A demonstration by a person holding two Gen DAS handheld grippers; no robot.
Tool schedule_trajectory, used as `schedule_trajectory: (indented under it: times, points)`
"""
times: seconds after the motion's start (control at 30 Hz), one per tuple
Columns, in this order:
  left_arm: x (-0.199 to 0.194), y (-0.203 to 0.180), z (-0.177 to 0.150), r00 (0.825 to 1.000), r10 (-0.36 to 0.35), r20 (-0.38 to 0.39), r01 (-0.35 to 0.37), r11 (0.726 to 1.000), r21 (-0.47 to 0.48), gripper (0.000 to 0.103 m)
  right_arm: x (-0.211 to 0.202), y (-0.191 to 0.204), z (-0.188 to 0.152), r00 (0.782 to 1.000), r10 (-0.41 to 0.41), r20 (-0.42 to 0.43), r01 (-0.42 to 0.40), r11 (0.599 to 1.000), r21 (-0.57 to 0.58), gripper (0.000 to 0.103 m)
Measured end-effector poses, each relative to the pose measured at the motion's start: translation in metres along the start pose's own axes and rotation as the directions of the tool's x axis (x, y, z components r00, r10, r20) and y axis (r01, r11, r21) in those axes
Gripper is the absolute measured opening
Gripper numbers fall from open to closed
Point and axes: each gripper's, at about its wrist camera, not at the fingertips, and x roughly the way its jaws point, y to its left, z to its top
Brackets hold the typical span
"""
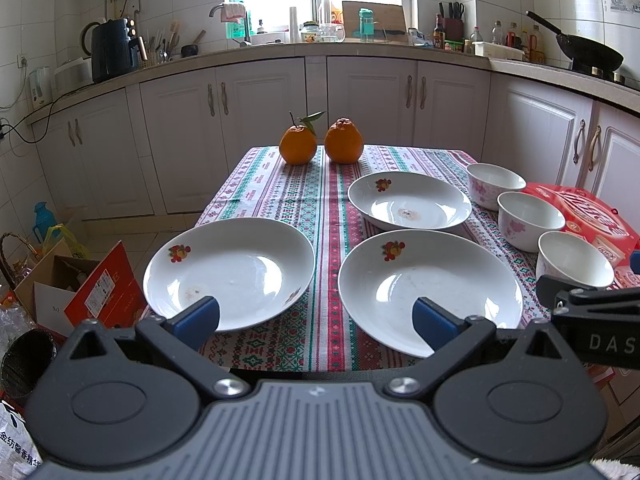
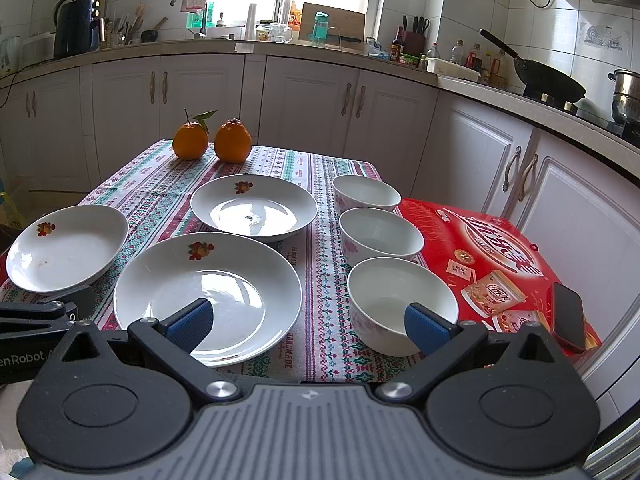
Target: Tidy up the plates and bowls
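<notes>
Three plates (image 1: 230, 272) upright, round, no long axis | three bowls (image 2: 380, 234) rims up, row runs front-to-back | left gripper (image 1: 316, 320) spread wide, empty | right gripper (image 2: 308, 322) likewise

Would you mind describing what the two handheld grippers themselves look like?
The left gripper and right gripper match: black angular linkage arms with silver pivot bolts, blue ribbed finger pads, and a grey ridged body. Each shows part of the other's black side with white lettering. No cables or sleeves are visible.

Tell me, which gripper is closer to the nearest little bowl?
Right. The right gripper opens just beside the nearest bowl; the left gripper sits farther left, before the plates.
</notes>
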Motion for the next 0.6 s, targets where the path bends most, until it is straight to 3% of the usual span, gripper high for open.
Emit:
schedule_trajectory:
  times: [0.6]
  points:
    - [-0.0006,-0.0001,-0.0001,1.000,0.000,0.001,0.000,1.000,0.000,0.102,-0.0010,-0.0009,0.0004,1.000,-0.004,0.003,0.004,1.000,-0.002,0.103]
